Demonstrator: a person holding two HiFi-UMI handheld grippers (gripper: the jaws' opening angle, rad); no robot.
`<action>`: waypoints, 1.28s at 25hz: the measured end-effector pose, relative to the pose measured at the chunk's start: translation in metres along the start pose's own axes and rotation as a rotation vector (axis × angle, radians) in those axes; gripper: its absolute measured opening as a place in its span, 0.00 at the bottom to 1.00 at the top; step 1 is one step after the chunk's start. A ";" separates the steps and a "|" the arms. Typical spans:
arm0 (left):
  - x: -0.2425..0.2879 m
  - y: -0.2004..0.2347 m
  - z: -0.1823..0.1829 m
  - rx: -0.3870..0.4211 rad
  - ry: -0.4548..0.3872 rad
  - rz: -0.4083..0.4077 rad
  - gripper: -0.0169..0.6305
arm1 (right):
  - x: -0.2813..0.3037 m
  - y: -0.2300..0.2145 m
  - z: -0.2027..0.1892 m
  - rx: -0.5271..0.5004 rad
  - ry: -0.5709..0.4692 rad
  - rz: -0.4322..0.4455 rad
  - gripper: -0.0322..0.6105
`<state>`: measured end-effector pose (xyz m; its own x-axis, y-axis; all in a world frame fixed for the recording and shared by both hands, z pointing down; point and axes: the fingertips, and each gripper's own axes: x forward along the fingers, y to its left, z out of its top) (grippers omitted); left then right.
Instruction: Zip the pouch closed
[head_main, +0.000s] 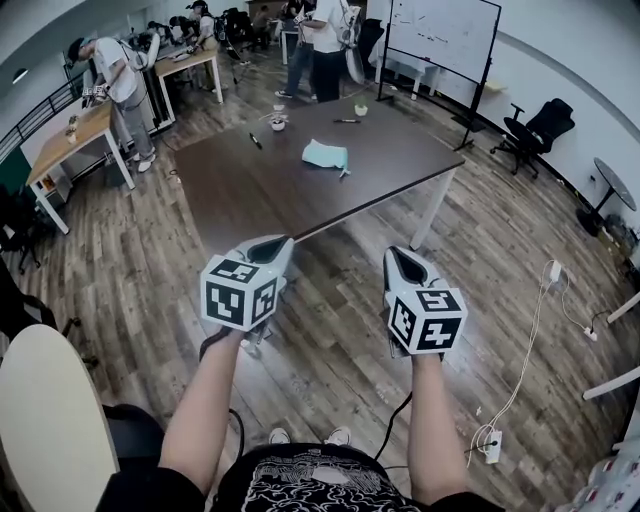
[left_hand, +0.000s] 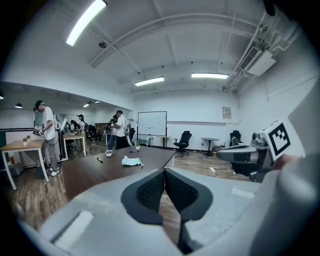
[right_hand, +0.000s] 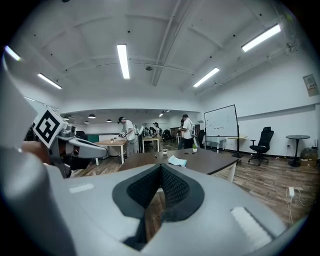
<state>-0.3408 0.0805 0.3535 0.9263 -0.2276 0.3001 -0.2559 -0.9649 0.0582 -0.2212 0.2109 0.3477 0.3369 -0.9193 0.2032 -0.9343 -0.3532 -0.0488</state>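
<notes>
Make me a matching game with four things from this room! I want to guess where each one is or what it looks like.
Things:
1. pouch
2. left tool
3. whiteboard
4. office chair

Clues:
A. black, near the white wall
B. shut with nothing in it, held up in the air
C. lying on the brown table
D. standing upright beyond the table's far end

Pairs: 1-C, 2-B, 3-D, 4-A
</notes>
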 end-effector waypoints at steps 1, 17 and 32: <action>0.001 0.000 0.000 -0.002 0.001 0.006 0.04 | 0.001 -0.002 -0.001 0.003 0.001 0.005 0.05; 0.036 -0.018 0.005 -0.051 0.001 0.066 0.19 | 0.010 -0.042 -0.004 0.004 0.029 0.072 0.20; 0.059 -0.032 0.010 -0.084 0.001 0.101 0.32 | 0.007 -0.078 -0.007 0.037 0.038 0.121 0.33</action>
<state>-0.2748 0.0967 0.3604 0.8945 -0.3226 0.3095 -0.3699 -0.9229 0.1070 -0.1468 0.2331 0.3593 0.2169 -0.9486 0.2304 -0.9626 -0.2471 -0.1110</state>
